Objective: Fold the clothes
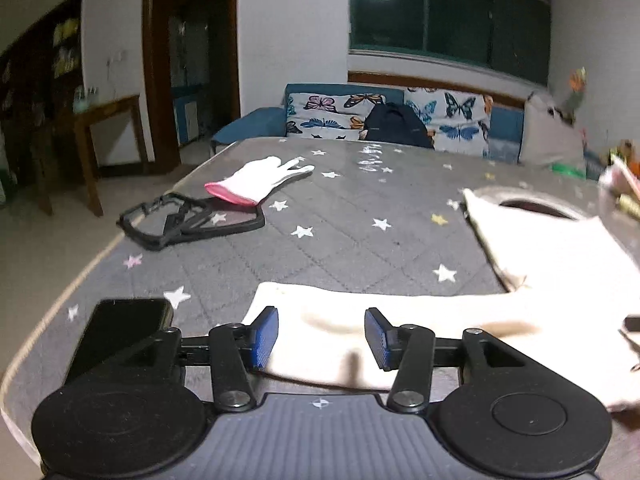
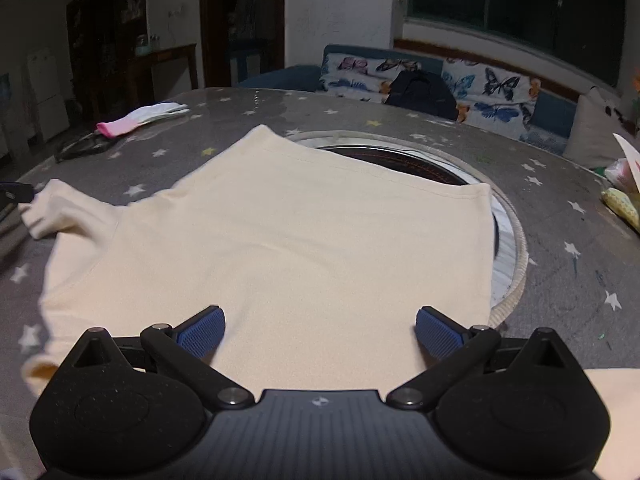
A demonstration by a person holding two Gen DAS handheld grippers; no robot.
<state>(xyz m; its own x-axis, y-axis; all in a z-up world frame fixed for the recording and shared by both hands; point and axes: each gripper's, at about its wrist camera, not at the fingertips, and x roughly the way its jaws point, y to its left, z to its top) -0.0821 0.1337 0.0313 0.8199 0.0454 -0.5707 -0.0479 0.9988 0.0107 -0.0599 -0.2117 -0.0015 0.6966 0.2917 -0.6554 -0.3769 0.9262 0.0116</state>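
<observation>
Currently left gripper (image 1: pixel 321 336) jaws partly apart, cream shirt (image 2: pixel 280 240) sleeve lying between pads, ungripped. Right gripper (image 2: pixel 319 332) wide open over shirt, frame centre. No readable writing.

Dim indoor light, fisheye warp, motion blur

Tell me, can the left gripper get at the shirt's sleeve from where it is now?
Probably yes. The left gripper stands open right over the cream sleeve, with cloth between the pads and nothing covering it; the black phone lies off to the side.
</observation>
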